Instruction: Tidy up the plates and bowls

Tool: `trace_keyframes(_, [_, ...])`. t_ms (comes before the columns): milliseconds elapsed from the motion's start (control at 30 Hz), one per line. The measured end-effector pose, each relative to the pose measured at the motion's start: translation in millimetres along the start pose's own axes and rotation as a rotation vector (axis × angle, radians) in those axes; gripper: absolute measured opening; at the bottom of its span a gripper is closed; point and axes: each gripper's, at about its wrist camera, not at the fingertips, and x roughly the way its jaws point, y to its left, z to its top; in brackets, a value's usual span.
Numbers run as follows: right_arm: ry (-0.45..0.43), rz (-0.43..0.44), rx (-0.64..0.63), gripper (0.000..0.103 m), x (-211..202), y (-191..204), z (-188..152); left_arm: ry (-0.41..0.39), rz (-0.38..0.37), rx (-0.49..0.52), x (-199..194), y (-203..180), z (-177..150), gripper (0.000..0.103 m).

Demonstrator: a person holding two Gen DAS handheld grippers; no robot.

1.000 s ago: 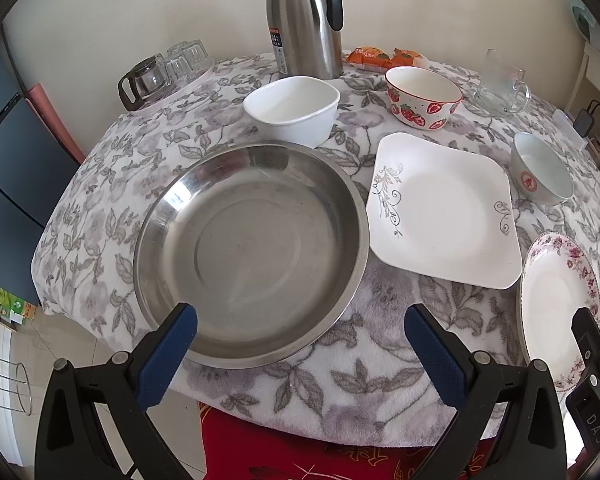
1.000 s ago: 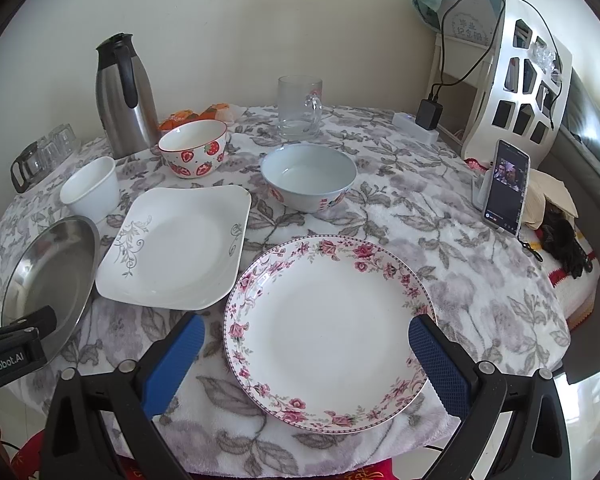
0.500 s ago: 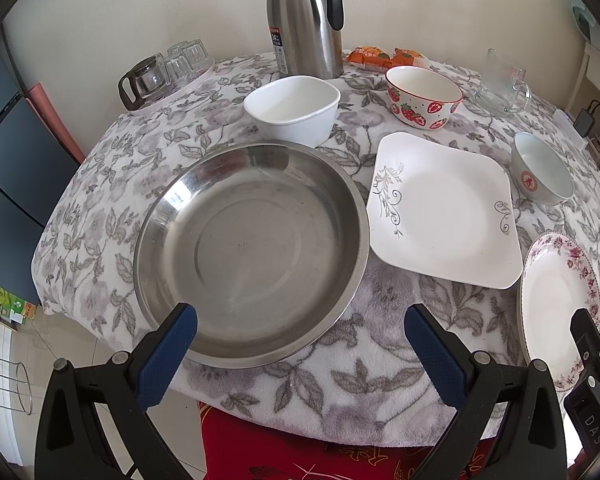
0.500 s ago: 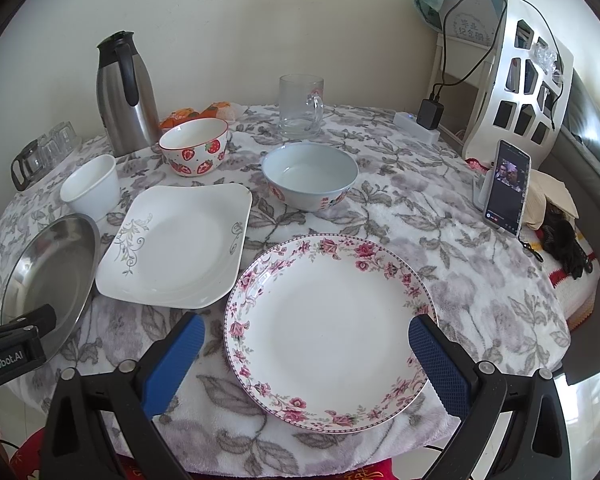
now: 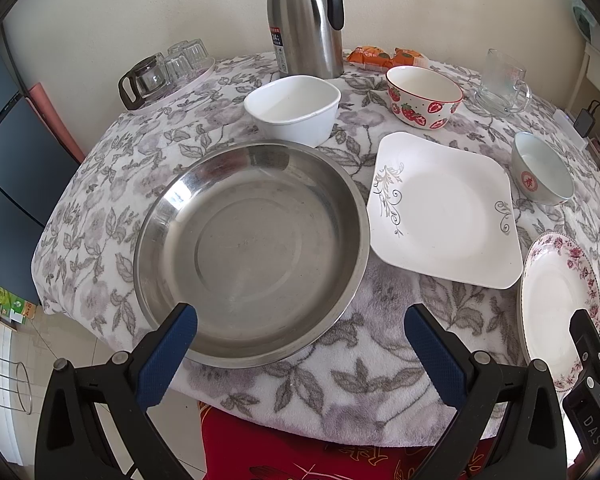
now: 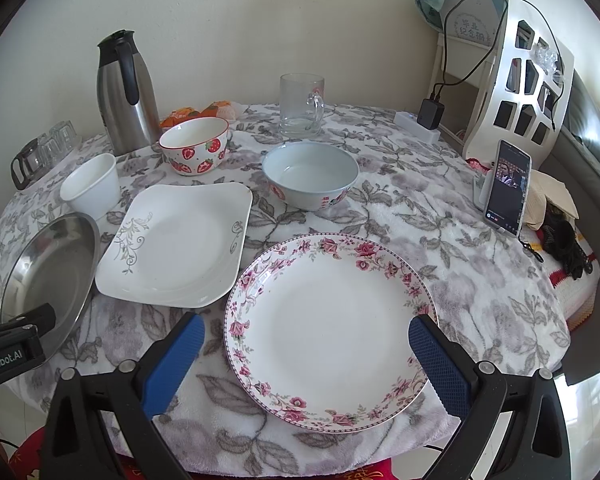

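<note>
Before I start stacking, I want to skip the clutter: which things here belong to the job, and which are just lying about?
For the job: steel pan, square plate, flowered plate, white bowl, strawberry bowl, blue bowl.

Lying about: thermos, glass mug, phone, snack packets.

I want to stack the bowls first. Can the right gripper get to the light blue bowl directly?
Probably yes. The right gripper is open, and the light blue bowl stands alone beyond the floral plate, so it must pass over that plate.
</note>
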Motion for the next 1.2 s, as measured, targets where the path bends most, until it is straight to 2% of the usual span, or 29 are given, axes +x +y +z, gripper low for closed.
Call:
trace_keyframes(1000, [0.003, 0.0, -0.004, 0.103, 0.9, 2.2, 0.5, 0.002, 0.0, 0.0, 0.1, 0.0, 0.1, 0.103])
trace_keyframes(1200, [0.004, 0.048, -0.019, 0.103, 2.4, 14.8, -1.2, 0.005, -0.007, -0.029, 1.7, 11.0, -0.9, 0.103])
